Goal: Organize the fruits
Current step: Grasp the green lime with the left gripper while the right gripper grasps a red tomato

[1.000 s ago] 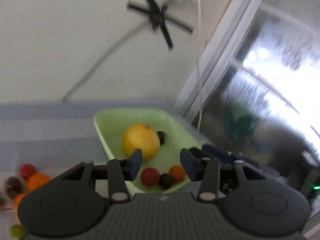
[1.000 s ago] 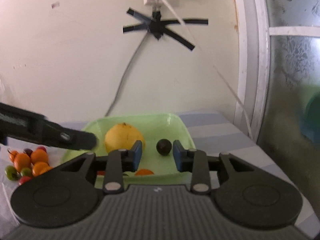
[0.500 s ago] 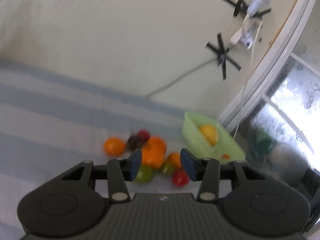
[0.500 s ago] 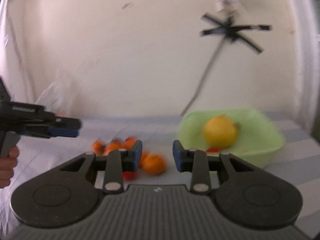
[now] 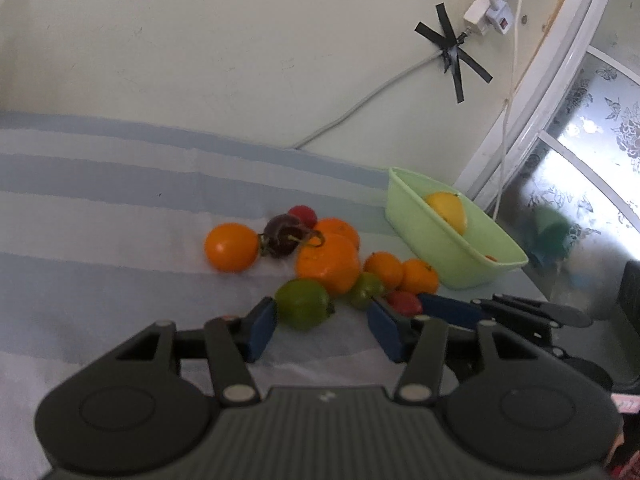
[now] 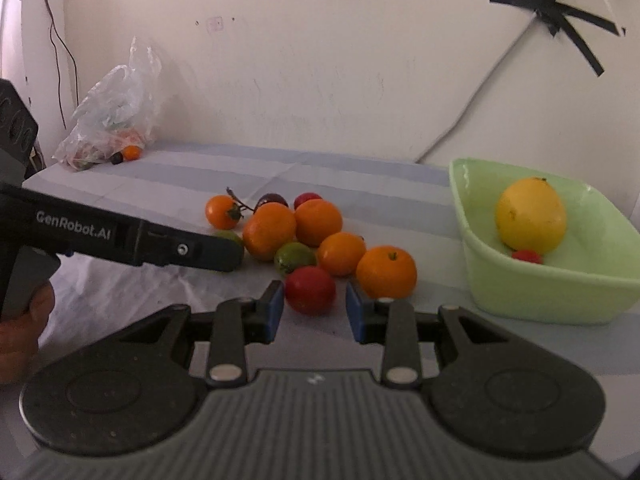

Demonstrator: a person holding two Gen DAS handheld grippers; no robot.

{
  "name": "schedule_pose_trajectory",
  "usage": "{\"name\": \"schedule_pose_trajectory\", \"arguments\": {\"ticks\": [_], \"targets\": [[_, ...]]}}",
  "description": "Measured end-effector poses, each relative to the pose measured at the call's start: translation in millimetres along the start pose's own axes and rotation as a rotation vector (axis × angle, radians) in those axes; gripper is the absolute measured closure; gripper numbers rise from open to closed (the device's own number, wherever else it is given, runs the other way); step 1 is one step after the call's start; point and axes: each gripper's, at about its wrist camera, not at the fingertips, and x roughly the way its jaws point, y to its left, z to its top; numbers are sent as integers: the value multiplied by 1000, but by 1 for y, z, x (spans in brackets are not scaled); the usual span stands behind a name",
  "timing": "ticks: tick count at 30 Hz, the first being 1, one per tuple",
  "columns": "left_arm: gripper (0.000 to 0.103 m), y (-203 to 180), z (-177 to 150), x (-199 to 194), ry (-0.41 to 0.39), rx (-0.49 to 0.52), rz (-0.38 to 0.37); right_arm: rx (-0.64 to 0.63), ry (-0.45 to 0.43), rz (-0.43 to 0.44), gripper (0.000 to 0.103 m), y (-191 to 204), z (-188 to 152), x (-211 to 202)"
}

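Small red fruit (image 6: 310, 290) at the near edge of the pile on the striped desk (image 6: 360, 172), framed right between the spread blue pads of the right hand-held gripper (image 6: 314, 312) — not yet pinched. Looks light, round, smooth-skinned, probably soft and slippery; best taken across its widest middle with a gentle squeeze. Touching or nearly touching an orange (image 6: 386, 272) on its right, a green fruit (image 6: 295, 257) just behind — rolls likely if nudged. Left hand-held gripper (image 5: 322, 324) also spread, nothing held, lined up on a bigger green fruit (image 5: 303, 309) at the pile's near side. Green tub (image 6: 552, 296) off to the right, holding a yellow fruit (image 6: 531, 214) and a small red one — open lane between pile and tub. Wall close behind; plastic bag (image 6: 114, 116) far left, well apart.
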Motion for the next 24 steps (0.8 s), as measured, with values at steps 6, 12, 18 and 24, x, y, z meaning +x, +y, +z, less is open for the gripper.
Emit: {"name": "schedule_pose_trajectory", "arguments": {"ticks": [6,12,18,24], "targets": [[72,3,0,1,-11,-6,32,-12,15,0,72,5,-3,2],[72,-7,-7,-12,1,-14,-12,30,5,-1,72,1,-14,-15],[72,-38,-30,-36,30,65,-83,40,-12,-19,72,0,-34,-47],[71,-60,-52,-37,95,140,-90,49,-13,-47,72,-4,-55,-72]]}}
